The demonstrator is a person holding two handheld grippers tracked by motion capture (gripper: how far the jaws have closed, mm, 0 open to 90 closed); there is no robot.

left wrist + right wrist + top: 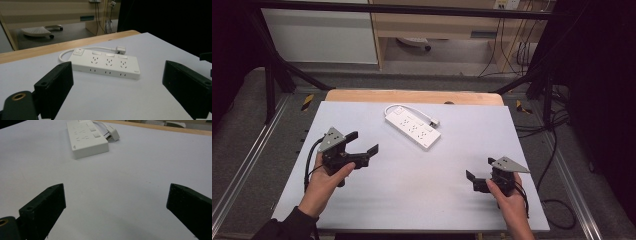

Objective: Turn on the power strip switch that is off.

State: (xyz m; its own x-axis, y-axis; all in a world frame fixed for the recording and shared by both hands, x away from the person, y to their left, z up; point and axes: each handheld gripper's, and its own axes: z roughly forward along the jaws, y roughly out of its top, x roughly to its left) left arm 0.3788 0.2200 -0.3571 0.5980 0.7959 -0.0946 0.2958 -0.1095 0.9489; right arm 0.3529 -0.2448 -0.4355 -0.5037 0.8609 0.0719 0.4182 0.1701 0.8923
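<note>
White power strip (413, 128) lies flat on the grey table top (422, 190), toward the far middle, set on a slant: one end points to the far left, the other to the near right; its short white cord (404, 107) loops round the far side and ends in a plug (435, 122) lying just beside the strip's far long edge; three rows of sockets face up, each with a rocker switch.

Left gripper (362, 145) held in the left hand (324, 180) at the left of the table; jaws wide apart, nothing between them; well apart from the strip, jaws pointing toward it. In the left gripper view the strip (105, 63) sits ahead between the two black jaws, plug (120, 49) at its far right, cord (75, 50) curving round its left end; left gripper (117, 82) is clear of the strip, table surface between.

Right gripper (479, 174) held in the right hand (512, 202) at the near right of the table; jaws spread wide, holding nothing; farther from the strip than the left one. In the right gripper view the strip (86, 137) lies at upper left, near end toward the camera, plug (113, 133) beside it on the right; right gripper (116, 205) over bare table.

Wooden table edge (412, 96) shows beyond the grey top.
</note>
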